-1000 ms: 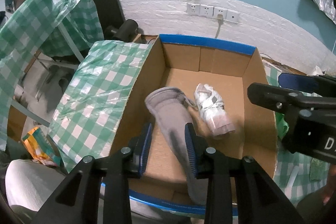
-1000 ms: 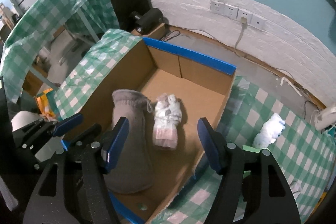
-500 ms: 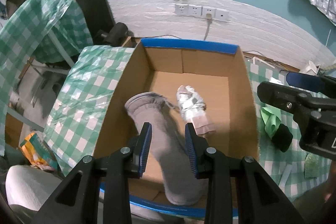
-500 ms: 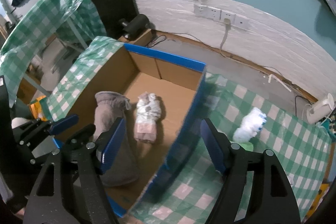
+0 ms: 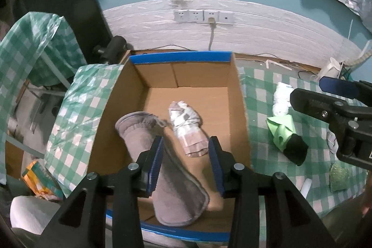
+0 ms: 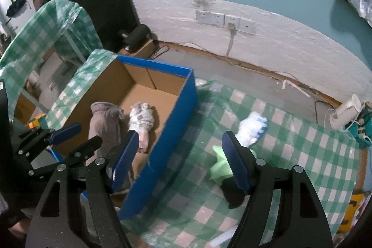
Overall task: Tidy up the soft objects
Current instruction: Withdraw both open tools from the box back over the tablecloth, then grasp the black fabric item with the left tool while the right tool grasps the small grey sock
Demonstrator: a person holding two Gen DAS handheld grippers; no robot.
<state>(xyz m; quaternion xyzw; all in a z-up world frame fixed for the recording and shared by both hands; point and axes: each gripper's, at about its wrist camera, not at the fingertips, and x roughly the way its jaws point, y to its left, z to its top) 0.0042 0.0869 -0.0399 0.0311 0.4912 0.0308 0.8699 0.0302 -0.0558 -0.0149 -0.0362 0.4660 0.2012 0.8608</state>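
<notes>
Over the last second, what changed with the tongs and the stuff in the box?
The left tongs opened and let go of the grey sock, which now lies in the cardboard box. The right tongs, still open, swung right toward the green and black sock on the checked cloth. The patterned sock stayed put.

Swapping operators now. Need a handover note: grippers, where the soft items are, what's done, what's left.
Left gripper: open, holding nothing, above the near end of the cardboard box.
Right gripper: open, holding nothing, over the box's blue right wall and the checkered tablecloth.
Done: grey sock and rolled white patterned sock lie side by side in the box.
Left: three soft items on the tablecloth to the right of the box: white and blue bundle, green cloth, black item against the green one. The green cloth is closest to the right gripper, probably next.
</notes>
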